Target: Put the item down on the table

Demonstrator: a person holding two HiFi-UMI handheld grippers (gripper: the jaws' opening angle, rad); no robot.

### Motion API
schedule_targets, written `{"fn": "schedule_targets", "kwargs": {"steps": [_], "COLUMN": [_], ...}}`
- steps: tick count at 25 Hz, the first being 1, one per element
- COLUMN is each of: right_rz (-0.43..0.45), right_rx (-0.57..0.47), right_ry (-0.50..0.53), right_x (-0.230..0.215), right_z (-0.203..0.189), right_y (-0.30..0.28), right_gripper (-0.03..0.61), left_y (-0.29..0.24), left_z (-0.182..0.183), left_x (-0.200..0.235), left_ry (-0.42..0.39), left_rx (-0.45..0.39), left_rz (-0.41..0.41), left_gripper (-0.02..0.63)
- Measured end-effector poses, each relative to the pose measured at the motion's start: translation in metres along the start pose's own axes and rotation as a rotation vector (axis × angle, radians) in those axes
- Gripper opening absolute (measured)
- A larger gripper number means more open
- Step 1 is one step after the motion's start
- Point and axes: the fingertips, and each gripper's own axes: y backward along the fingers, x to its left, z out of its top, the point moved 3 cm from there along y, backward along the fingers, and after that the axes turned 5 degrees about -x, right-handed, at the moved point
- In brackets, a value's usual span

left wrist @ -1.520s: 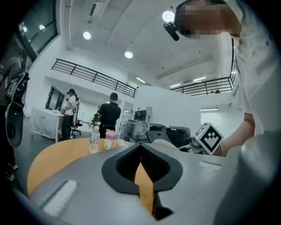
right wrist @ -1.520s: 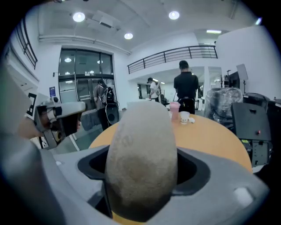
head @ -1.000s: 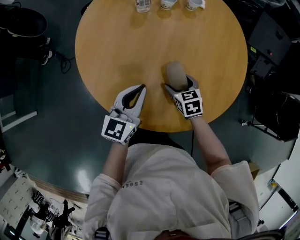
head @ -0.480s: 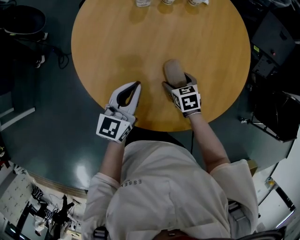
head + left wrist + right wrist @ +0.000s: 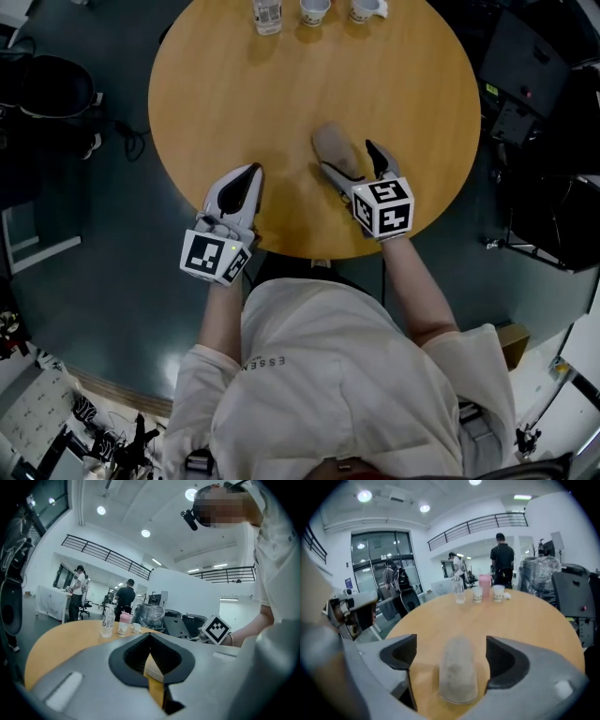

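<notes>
In the head view, the round wooden table [image 5: 216, 84] carries the item [image 5: 334, 147], a pale, blunt-ended oblong lying on its side a little in from the near edge. The right gripper [image 5: 346, 157] reaches around it with one jaw on each side. The left gripper [image 5: 252, 172] sits apart to the left, over the table's near rim, with its jaws drawn to a point. A bottle [image 5: 267, 14] and two cups [image 5: 314, 10] stand well away at the far edge. The left gripper view shows the left gripper [image 5: 150, 638] pinched together with only a sliver of gap and nothing in it, so it plays no part here. In the right gripper view, the right gripper [image 5: 450, 649] has its jaws spread wide and opening. The item [image 5: 458, 673] rests on the wood between them, with bare table visible on both sides, so neither pad appears to press it. The release looks essentially done. The main risk is in the withdrawal: pulling back at a slant could let a jaw clip the item's rounded flank and drag or roll it toward the near edge. Lifting before the jaws are clear could nudge it the same way. A straight pull back along the jaws' line would probably leave it undisturbed.
</notes>
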Motion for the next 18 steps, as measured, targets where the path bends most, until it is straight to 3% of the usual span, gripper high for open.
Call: {"fn": "schedule_targets", "kwargs": {"steps": [2,3,6,11,18], "right_rz": [-0.026,-0.043,-0.127,-0.18,-0.111], "right_rx": [-0.101,-0.149,-0.296,-0.425,-0.489], "right_ry": [0.01,0.024,0.103,0.177,0.196], "right_x": [0.001,0.001,0.001,0.01,0.035], "right_z": [0.021,0.03,0.052,0.056,0.028], "right_y": [0.027,0.041,0.086,0.152,0.221], "right_gripper": [0.438,0.397,0.172,-0.006,-0.008], "left_y": [0.003,0.004,0.011,0.034,0.089], "left_z": [0.014,0.021,0.043,0.067,0.077], "left_x": [-0.012,-0.019,-0.045,-0.094,-0.164], "left_ry": [-0.027,-0.04,-0.086,-0.153,-0.274], "left_rx": [-0.028,-0.043,-0.086,-0.129,-0.2], "left_rz": [-0.001,-0.007,-0.034,-0.044,-0.065], "left_gripper": [0.017,0.017,0.017,0.017,0.017]}}
